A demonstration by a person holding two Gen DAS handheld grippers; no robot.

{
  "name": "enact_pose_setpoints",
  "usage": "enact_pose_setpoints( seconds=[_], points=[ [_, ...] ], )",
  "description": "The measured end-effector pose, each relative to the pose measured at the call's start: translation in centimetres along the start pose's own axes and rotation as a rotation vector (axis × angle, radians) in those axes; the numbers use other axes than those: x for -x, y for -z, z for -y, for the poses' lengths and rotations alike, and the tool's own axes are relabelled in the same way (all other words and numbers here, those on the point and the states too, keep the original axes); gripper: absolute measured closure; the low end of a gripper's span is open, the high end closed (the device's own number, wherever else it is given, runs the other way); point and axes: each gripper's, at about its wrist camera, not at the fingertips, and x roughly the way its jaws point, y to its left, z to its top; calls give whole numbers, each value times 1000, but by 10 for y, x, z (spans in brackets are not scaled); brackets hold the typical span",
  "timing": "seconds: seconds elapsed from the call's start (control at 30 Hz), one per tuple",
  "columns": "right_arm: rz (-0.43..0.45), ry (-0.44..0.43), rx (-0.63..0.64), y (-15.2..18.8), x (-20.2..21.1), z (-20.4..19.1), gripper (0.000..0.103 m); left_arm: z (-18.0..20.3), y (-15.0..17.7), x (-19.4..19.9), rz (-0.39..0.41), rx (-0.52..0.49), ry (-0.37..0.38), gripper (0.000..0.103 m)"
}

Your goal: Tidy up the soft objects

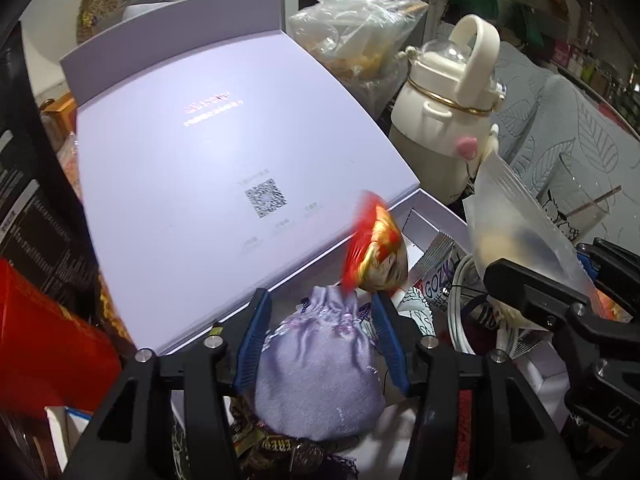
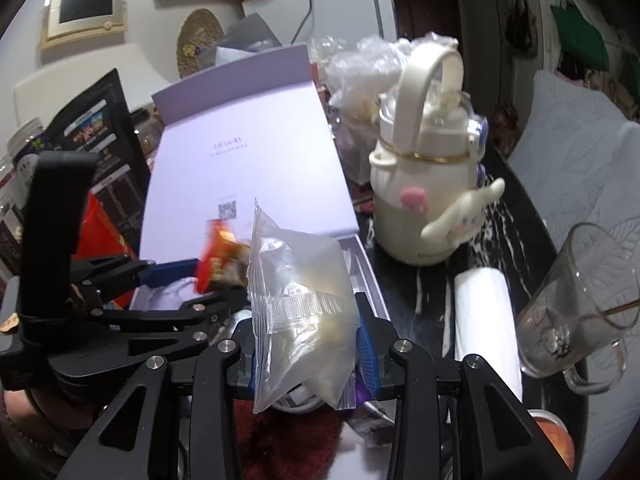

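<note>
My left gripper [image 1: 320, 300] is shut on a lavender drawstring pouch [image 1: 320, 376] and holds it over the open lilac box [image 1: 436, 216]. A small doll with a red and gold headdress [image 1: 376, 248] shows blurred just beyond the fingertips, at the box's edge. My right gripper [image 2: 306, 320] is shut on a clear zip bag [image 2: 300, 292] with pale contents, held upright. The same bag shows in the left wrist view [image 1: 520, 220], and the left gripper shows in the right wrist view [image 2: 176, 280].
The box's raised lid [image 1: 224, 152] fills the left. A cream bottle with a handle [image 2: 424, 184], a glass mug [image 2: 576, 300], a white roll [image 2: 484, 320], plastic bags [image 1: 360, 40], a red box [image 1: 48, 352] and white cable [image 1: 464, 304] crowd around.
</note>
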Motion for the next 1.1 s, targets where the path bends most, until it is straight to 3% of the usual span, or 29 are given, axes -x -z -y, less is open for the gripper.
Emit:
enact_pose_setpoints(
  seconds=[0.1, 0.2, 0.3, 0.43, 0.6, 0.7, 1.1],
  points=[
    [2, -16, 1, -1, 3, -1, 65, -1, 1, 11, 27, 8, -42, 15],
    [-11, -20, -10, -1, 0, 1, 65, -4, 3, 21, 52, 16, -71, 15],
    [-36, -38, -23, 0, -6, 3, 55, -10, 4, 27, 53, 32, -68, 15],
    [-70, -41, -28, 2, -13, 3, 24, -16, 4, 33, 57, 46, -85, 15],
    [-69, -41, -27, 4, -11, 2, 24, -16, 6, 42, 61, 47, -86, 15],
    [-68, -46, -29, 4, -5, 1, 18, -14, 4, 48, 69, 44, -84, 15],
    [15, 66, 37, -10, 46, -12, 15, -10, 5, 101, 147, 41, -75, 15]
  ],
)
